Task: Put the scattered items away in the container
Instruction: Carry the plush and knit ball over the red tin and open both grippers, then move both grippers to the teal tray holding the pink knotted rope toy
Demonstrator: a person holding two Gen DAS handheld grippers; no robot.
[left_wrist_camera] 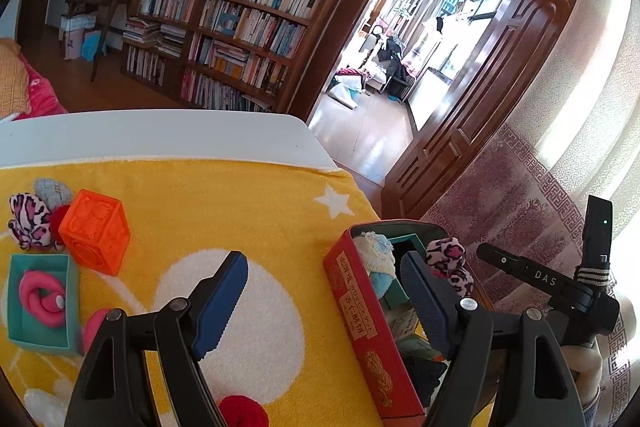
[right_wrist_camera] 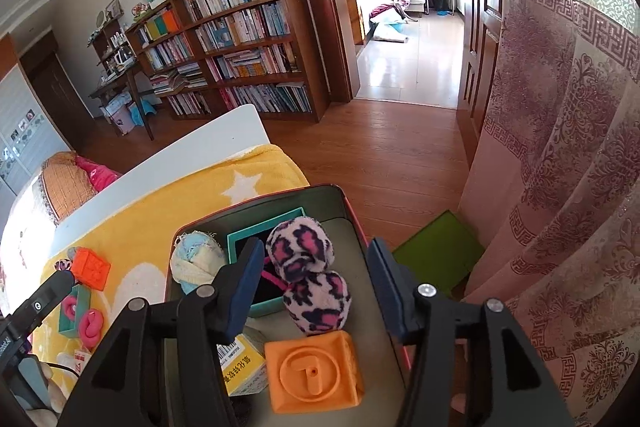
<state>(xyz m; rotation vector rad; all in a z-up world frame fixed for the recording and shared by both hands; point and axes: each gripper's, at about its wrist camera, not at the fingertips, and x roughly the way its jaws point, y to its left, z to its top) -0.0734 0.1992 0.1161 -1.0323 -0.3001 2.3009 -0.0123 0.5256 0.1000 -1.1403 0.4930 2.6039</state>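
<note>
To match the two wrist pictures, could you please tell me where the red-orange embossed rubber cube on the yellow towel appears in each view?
Left wrist view: the red-orange embossed rubber cube sits at the left, on the yellow towel.
Right wrist view: it is small at the lower left, beyond the red tin container.
Shared landmark: the towel's white star.

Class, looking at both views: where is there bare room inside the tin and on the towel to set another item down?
Inside the red tin: grey floor right of the leopard plush balls; its left side is crowded. On the yellow towel: the stretch between the orange embossed cube and the tin.
</note>
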